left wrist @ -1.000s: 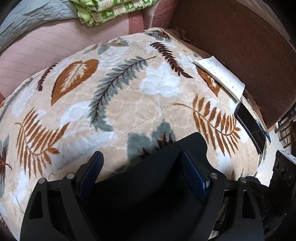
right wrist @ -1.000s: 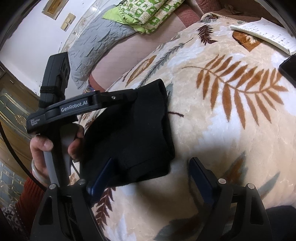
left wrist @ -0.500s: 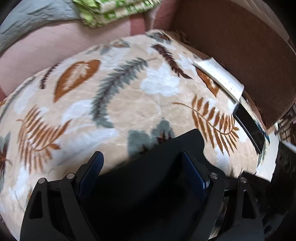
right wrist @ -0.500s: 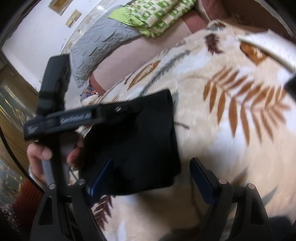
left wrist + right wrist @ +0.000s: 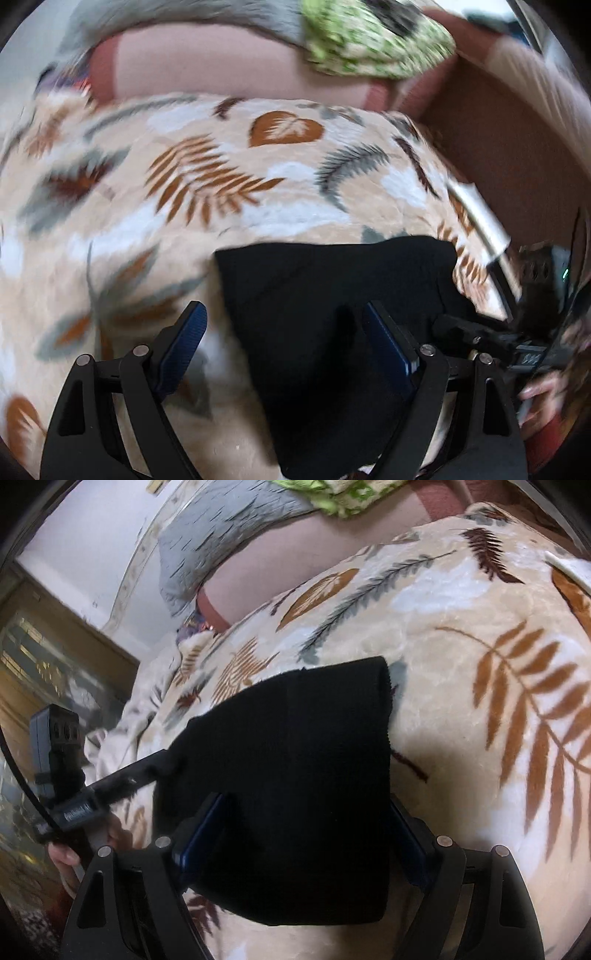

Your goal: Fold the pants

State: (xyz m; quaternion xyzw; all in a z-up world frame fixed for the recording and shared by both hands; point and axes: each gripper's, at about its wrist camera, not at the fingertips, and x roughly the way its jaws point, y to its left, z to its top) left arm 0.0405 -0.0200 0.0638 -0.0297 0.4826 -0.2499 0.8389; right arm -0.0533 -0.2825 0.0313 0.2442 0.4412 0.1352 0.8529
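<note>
Pants [image 5: 291,775], black and folded into a compact rectangle, lie on a beige blanket [image 5: 461,635] printed with brown and grey fern leaves, spread over a bed. In the right wrist view the pants fill the space between the right tongs [image 5: 303,834], whose blue-padded fingers [image 5: 207,823] stand wide apart on either side of the fabric, released and not pinching it. The left tongs [image 5: 284,343] are also spread open; the pants' left edge runs between the two fingers, so the right finger [image 5: 388,343] lies over black cloth and the left finger over bare blanket. White lettering on the left tool's grey handle is too blurred to read. The folded edge farthest from the cameras is straight, with a ribbed corner at its right end. Beyond it, open blanket stretches towards a grey quilted pillow [image 5: 221,535] and a green patterned bundle of cloth [image 5: 376,44]. A white sheet of paper [image 5: 476,214] lies near the blanket's right edge, just beside a brown headboard [image 5: 517,140].
</note>
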